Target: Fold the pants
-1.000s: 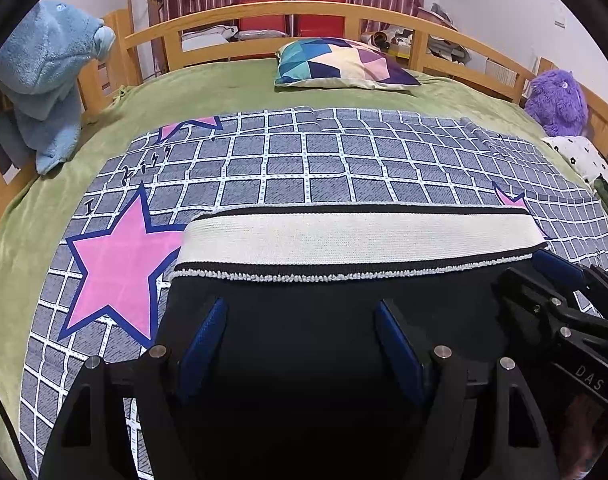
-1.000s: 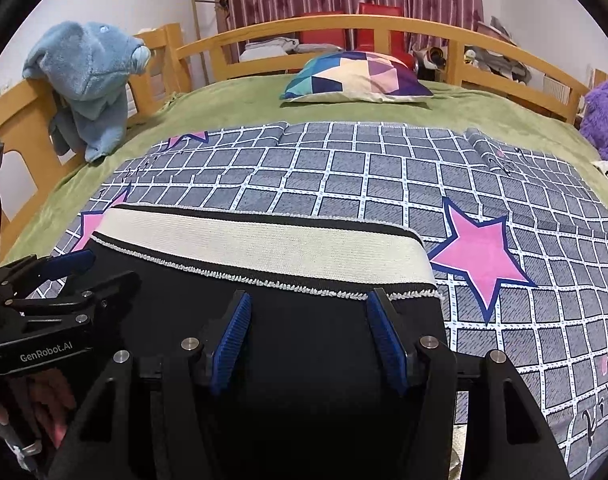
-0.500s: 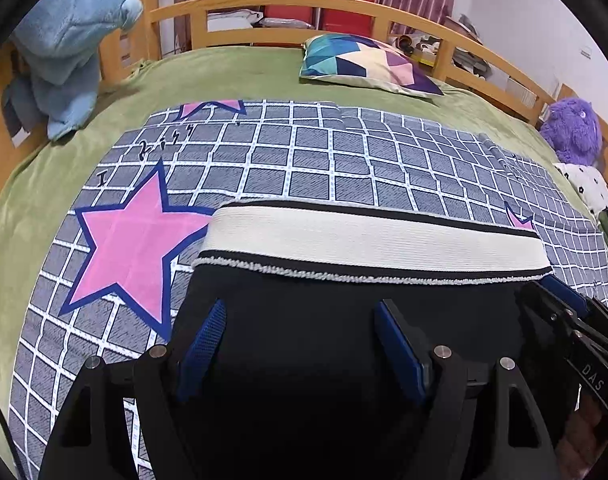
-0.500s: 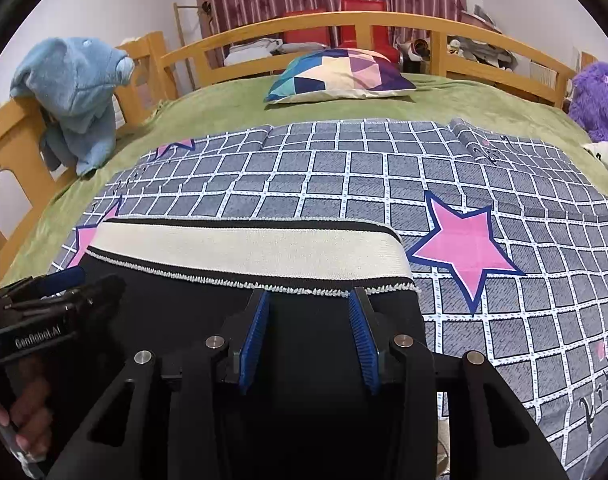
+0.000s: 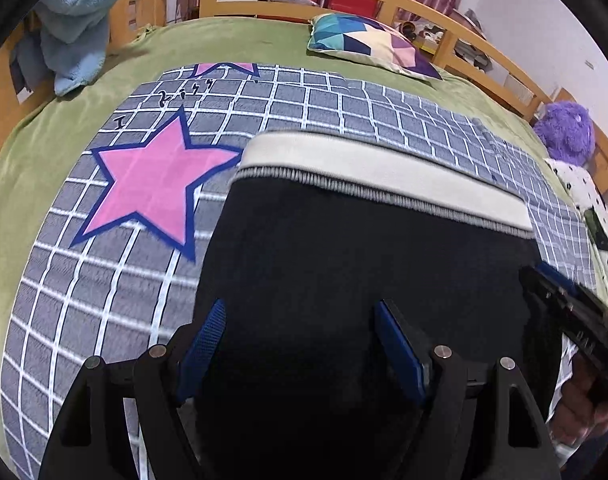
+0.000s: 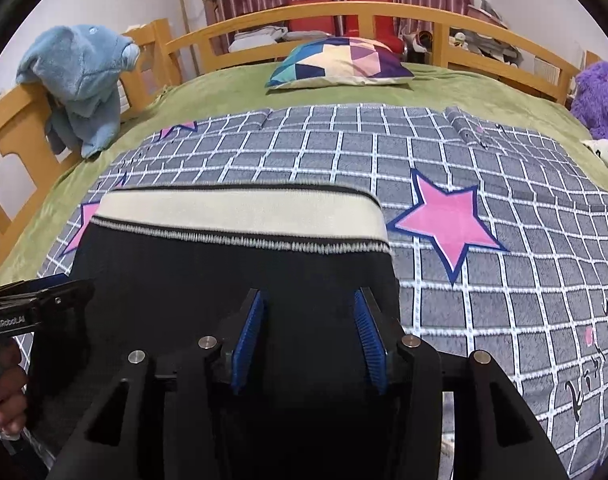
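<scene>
Black pants (image 5: 364, 264) with a cream waistband (image 6: 240, 210) are lying flat on the grey checked blanket (image 6: 484, 280), waistband pointing toward the pillow (image 6: 336, 62). Both grippers are hovering over the dark fabric on the near side, away from the waistband. The left gripper (image 5: 300, 344) is sitting over the pants' left part, its blue pads spread wide with nothing between them but cloth underneath. The right gripper (image 6: 308, 340) is sitting over the right part, fingers also apart, though narrower, and gripping nothing. Whether either is touching the cloth, I cannot tell. Pink stars (image 5: 152, 188) are showing on the blanket at either side of the pants. A blue plush (image 6: 80, 80) is hanging on the wooden rail (image 6: 16, 128), and a purple plush (image 6: 600, 96) is sitting at the far right.
</scene>
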A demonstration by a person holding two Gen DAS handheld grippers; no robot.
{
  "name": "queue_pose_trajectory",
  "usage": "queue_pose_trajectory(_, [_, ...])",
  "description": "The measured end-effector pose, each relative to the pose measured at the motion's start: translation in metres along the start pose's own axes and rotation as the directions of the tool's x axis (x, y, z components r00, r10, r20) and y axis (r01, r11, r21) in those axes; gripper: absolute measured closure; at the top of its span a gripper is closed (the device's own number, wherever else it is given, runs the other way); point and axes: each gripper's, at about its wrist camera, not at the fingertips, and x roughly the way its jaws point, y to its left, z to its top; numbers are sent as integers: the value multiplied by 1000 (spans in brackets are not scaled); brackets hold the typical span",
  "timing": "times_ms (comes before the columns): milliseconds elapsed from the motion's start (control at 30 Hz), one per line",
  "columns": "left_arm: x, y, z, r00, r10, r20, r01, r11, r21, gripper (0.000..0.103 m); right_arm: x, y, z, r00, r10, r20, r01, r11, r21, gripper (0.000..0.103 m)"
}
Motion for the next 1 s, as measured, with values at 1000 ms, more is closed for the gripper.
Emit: queue_pose_trajectory(1000, [-146, 6, -122, 999, -43, 6, 43, 999, -3, 28, -185, 60, -123, 995, -94, -21, 95, 994, 45, 40])
